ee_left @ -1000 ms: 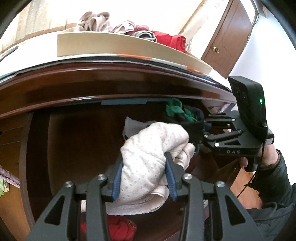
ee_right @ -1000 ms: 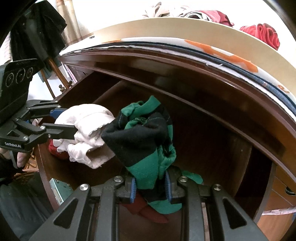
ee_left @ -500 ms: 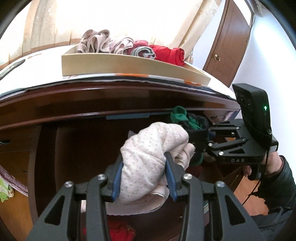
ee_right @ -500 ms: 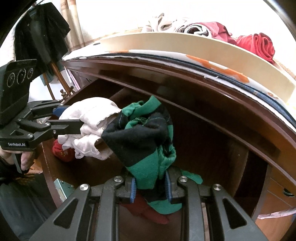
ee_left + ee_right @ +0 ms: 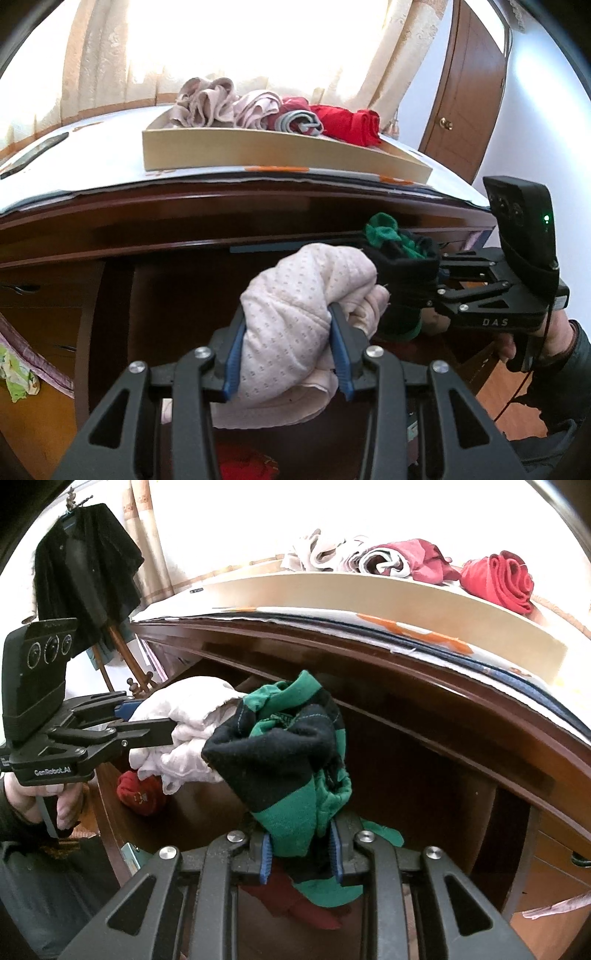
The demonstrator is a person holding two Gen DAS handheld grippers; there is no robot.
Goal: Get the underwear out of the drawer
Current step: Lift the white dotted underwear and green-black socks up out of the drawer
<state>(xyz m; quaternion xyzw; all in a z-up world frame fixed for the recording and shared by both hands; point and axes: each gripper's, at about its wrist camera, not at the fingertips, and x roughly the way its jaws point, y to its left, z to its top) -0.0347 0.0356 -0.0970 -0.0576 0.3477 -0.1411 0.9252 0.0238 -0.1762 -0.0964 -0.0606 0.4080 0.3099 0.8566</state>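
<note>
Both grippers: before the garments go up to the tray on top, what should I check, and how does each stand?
1. Left gripper shut on the pink garment: ok.
2. Right gripper shut on the green-black garment: ok.
3. Garments apart from each other: not ok, they press together in both views.
4. Both lifted clear of the drawer: cannot tell; the green-black one's tail hangs low.
5. Room in the tray: cannot tell; rolled clothes fill the part that shows.
6. Drawer emptied: not ok, a red garment lies inside.
</note>
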